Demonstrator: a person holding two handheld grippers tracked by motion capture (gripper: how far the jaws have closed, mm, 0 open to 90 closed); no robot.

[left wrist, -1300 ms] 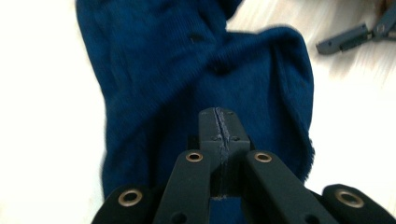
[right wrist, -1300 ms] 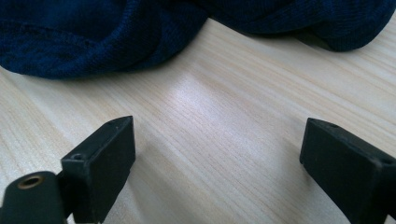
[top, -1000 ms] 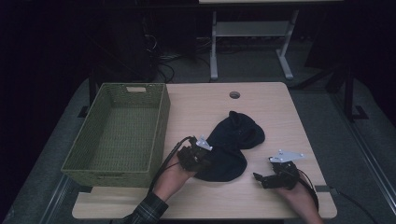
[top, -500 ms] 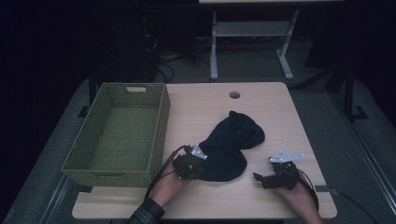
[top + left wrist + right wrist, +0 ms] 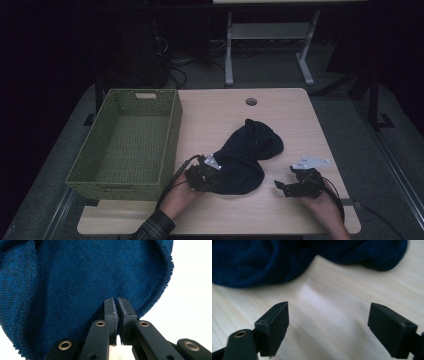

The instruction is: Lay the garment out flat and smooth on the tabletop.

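A dark blue knit cloth (image 5: 247, 155) lies bunched on the wooden table (image 5: 220, 115), right of centre. My left gripper (image 5: 214, 176) sits at the cloth's near-left edge. In the left gripper view its jaws are pressed together (image 5: 116, 302), pinching the blue knit (image 5: 75, 277) at their tips. My right gripper (image 5: 281, 187) rests low on the table to the right of the cloth, pointing toward it. Its jaws (image 5: 337, 320) stand wide apart and have just been closing a little, with bare table between them and the cloth (image 5: 262, 262) a short way ahead.
A green woven basket (image 5: 172, 140), with nothing in it, stands on the table's left side close beside the left hand. A round cable hole (image 5: 251, 101) is near the far edge. Bare wood lies in front of and beyond the cloth.
The left gripper has slid a little toward the near edge of the table, staying at the cloth's edge. The right hand has stayed in place.
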